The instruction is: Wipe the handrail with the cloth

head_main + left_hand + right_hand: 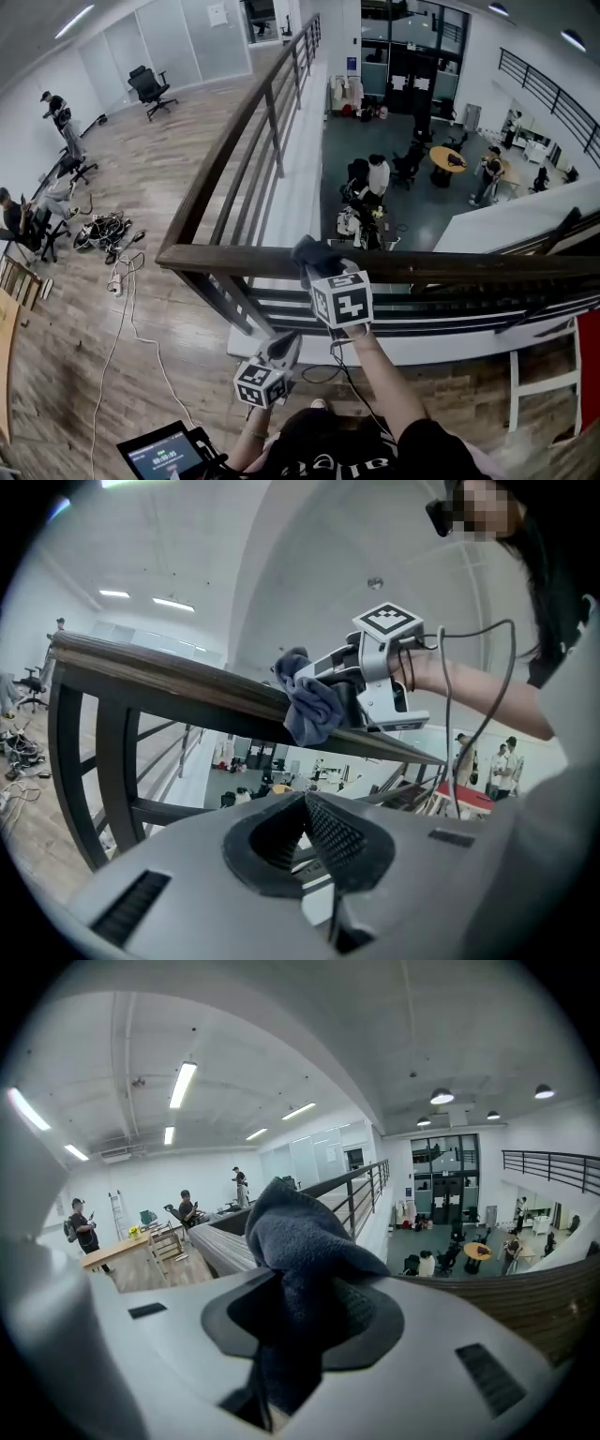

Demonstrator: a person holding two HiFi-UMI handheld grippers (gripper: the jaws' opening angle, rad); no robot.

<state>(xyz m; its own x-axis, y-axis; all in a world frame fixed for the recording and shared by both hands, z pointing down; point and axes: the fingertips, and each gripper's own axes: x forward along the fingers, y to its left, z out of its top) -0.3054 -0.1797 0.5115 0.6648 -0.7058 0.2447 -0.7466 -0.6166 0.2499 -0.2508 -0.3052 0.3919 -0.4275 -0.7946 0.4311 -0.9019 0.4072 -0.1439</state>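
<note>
The dark brown wooden handrail (469,267) runs across in front of me and turns away at its left end. A dark blue-grey cloth (314,253) is bunched on top of the rail, with my right gripper (323,272) shut on it. In the right gripper view the cloth (300,1241) fills the jaws of the right gripper (300,1309), and the handrail (534,1297) lies beneath. My left gripper (284,347) hangs lower, short of the rail, shut and holding nothing. Seen from the left gripper (305,819), the cloth (314,705) drapes over the handrail (169,677).
Beyond the rail is a drop to a lower floor (412,159) with people and tables. Dark rail bars (248,187) stand under the handrail. Cables (103,230) and an office chair (148,89) are on the wooden floor at left. A small screen (169,455) sits by my waist.
</note>
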